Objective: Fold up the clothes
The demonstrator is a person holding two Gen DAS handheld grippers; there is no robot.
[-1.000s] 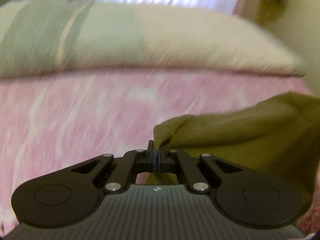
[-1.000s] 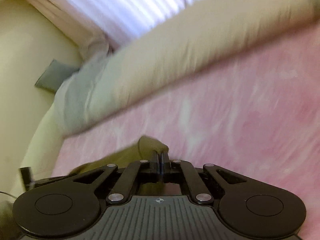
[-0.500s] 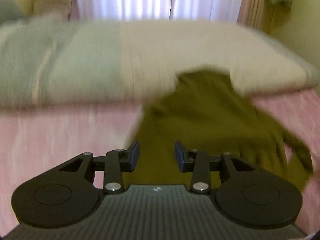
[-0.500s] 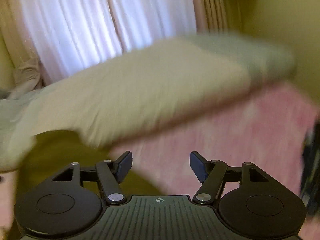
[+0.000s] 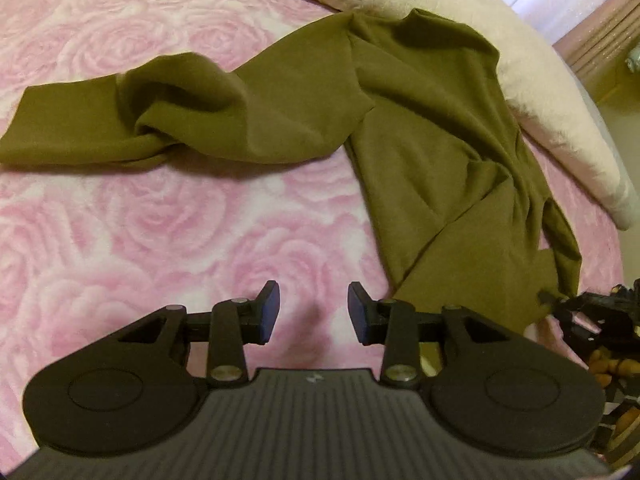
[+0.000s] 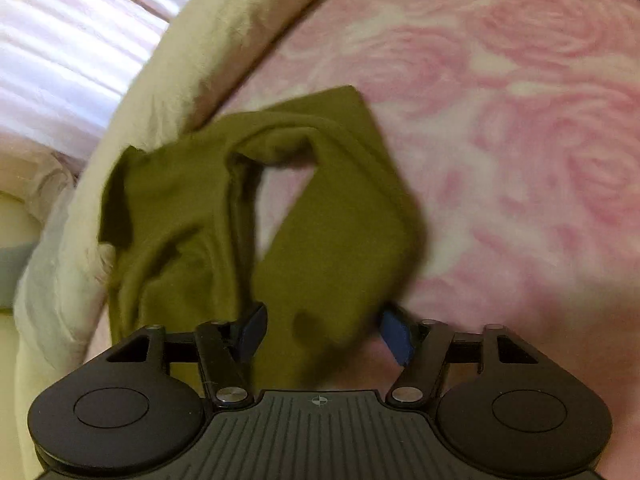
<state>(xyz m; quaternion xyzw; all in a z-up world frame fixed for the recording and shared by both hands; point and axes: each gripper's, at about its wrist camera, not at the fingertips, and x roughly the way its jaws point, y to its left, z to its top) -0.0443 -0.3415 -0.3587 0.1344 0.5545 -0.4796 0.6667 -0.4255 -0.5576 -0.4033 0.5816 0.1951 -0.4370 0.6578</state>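
Note:
An olive-green long-sleeved garment [image 5: 420, 140] lies rumpled on the pink rose-patterned blanket [image 5: 160, 240], one sleeve stretched out to the left. My left gripper [image 5: 313, 312] hovers low over bare blanket just left of the garment's lower edge. Its jaws are closing a little and hold nothing. In the right wrist view a folded part of the garment [image 6: 340, 240] lies between the jaws of my right gripper [image 6: 320, 332]. Those jaws are closing but still stand wide, and the blue pads [image 6: 396, 338] do not pinch the cloth.
A cream pillow or duvet roll [image 5: 540, 92] runs along the far side of the bed, under the garment's top edge, and also shows in the right wrist view [image 6: 180, 80]. Pale curtains [image 6: 60, 60] hang behind. A hand [image 5: 612, 364] shows at the garment's lower right corner.
A second ago both grippers were shut on the garment's edge. They opened and let it drop onto the bed, then sank and tipped down towards it.

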